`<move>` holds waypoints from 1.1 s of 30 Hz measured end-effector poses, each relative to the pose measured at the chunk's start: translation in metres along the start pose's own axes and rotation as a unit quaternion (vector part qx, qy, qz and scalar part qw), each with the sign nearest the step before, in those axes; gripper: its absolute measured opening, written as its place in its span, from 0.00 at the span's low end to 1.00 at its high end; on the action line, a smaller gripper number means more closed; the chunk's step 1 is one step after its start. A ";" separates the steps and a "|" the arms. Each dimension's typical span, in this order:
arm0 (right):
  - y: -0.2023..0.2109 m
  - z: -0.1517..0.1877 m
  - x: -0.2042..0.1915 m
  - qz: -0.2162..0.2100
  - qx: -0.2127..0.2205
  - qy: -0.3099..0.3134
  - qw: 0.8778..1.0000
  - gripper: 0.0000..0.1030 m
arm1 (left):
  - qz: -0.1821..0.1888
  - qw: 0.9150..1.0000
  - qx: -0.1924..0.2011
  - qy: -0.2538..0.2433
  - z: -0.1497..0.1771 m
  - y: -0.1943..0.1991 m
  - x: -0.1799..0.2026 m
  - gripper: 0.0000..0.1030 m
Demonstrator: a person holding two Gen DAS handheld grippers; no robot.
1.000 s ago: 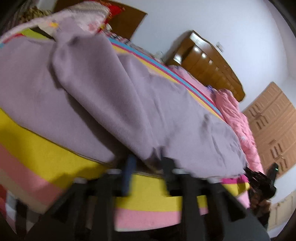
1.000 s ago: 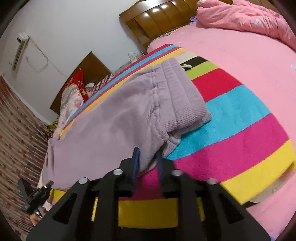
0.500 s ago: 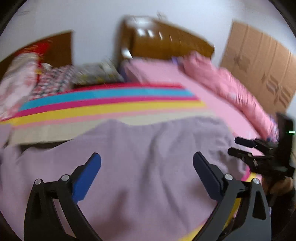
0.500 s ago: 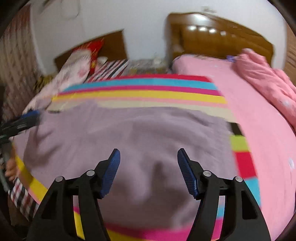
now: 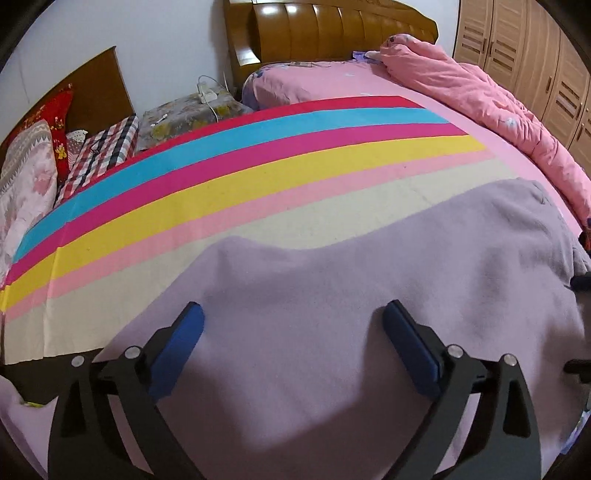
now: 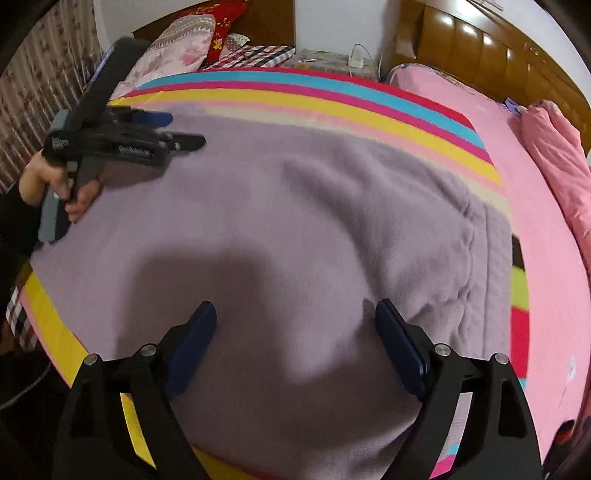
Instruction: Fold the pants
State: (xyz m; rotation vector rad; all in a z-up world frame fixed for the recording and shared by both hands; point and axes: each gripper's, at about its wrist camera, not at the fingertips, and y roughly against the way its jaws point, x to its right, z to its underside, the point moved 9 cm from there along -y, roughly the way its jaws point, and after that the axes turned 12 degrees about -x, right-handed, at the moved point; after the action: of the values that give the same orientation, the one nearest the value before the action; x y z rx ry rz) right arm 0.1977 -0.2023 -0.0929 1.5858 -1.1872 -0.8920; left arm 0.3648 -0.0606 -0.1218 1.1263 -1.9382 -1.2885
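Lilac fleece pants (image 6: 295, 206) are seen spread flat on a bed, on top of a striped blanket (image 5: 258, 155) banded in red, blue, magenta, yellow, pink and cream. In the right wrist view the pants fill the middle of the frame, with the ribbed waistband (image 6: 484, 258) lying at about 3 o'clock, toward the pink bedsheet (image 6: 546, 229). A rumpled pink quilt (image 5: 480, 96) is piled along the far side of the bed, and a wooden headboard (image 5: 325, 33) stands at 12 o'clock.

The right gripper (image 6: 295, 332) is held wide open just above the fabric, and nothing is gripped between its blue pads (image 6: 399, 347). The left gripper (image 5: 291, 332) is likewise spread wide and empty over the pants; in the right wrist view it is seen at 10 o'clock, gripped in the person's left hand (image 6: 55, 184), over the leg end of the garment.

The pants appear to be laid one leg over the other lengthwise, so a first fold is judged to be done and a pause between folds to be in hand. For the next move, the leg end at 9 o'clock would probably need to be pinched at both corners and carried across toward the waistband, with the fabric kept taut so that no creases are trapped.
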 end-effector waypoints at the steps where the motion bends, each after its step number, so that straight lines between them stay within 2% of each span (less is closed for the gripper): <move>1: 0.005 -0.009 0.000 0.001 0.014 0.002 1.000 0.83 | 0.001 1.000 0.000 -0.001 0.002 0.000 0.001 0.97; 4: -0.002 -0.040 0.004 0.013 0.028 -0.008 0.999 0.84 | -0.005 1.000 -0.002 -0.002 0.001 -0.001 0.005 0.98; 5: -0.013 -0.050 0.008 0.021 0.020 -0.011 1.000 0.84 | -0.006 1.000 -0.002 -0.001 0.001 0.000 0.007 0.99; 7: -0.044 -0.056 0.023 0.052 -0.024 -0.020 0.998 0.84 | -0.005 1.000 -0.002 -0.001 0.002 0.002 0.008 0.99; 9: -0.053 -0.057 0.030 0.022 -0.039 -0.035 0.998 0.89 | -0.004 1.000 -0.001 -0.001 0.004 0.002 0.007 0.99; 10: -0.048 -0.056 0.031 0.013 -0.042 -0.029 0.999 0.89 | -0.002 1.000 -0.001 -0.001 0.004 0.003 0.007 0.99; 12: -0.036 -0.056 0.036 0.010 -0.030 -0.036 0.999 0.89 | 0.001 1.000 0.000 0.000 0.004 0.003 0.009 0.98; 14: -0.023 -0.052 0.055 0.005 -0.013 -0.075 0.997 0.89 | 0.000 1.000 0.000 -0.001 0.004 0.003 0.008 0.98; 16: -0.020 -0.042 0.076 -0.014 -0.010 -0.103 0.995 0.89 | 0.001 1.000 0.001 -0.001 0.004 0.003 0.008 0.98; 19: -0.014 -0.035 0.086 -0.055 0.008 -0.112 0.992 0.88 | 0.003 1.000 0.000 -0.001 0.004 0.003 0.007 0.98; 22: 0.014 -0.029 0.080 -0.018 0.044 -0.123 0.991 0.89 | 0.004 1.000 0.001 -0.001 0.003 0.003 0.007 0.98; 25: 0.031 -0.010 0.045 -0.029 0.075 -0.097 0.992 0.89 | 0.003 1.000 0.001 -0.001 0.004 0.003 0.007 0.98; 27: 0.026 0.011 0.021 -0.051 0.069 -0.076 0.993 0.89 | 0.004 1.000 0.001 -0.001 0.004 0.003 0.007 0.98; 30: -0.002 0.032 0.020 -0.056 0.031 -0.082 0.995 0.89 | 0.001 1.000 0.000 -0.003 0.004 0.003 0.008 0.99; 33: -0.001 0.032 0.023 -0.079 0.051 -0.095 0.991 0.89 | -0.003 1.000 0.000 -0.005 0.004 0.004 0.010 0.99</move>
State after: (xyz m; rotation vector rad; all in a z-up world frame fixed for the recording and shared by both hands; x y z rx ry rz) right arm 0.1745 -0.2326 -0.1045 1.7259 -1.2702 -1.1204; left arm 0.3552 -0.0662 -0.1203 1.1282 -1.9431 -1.3006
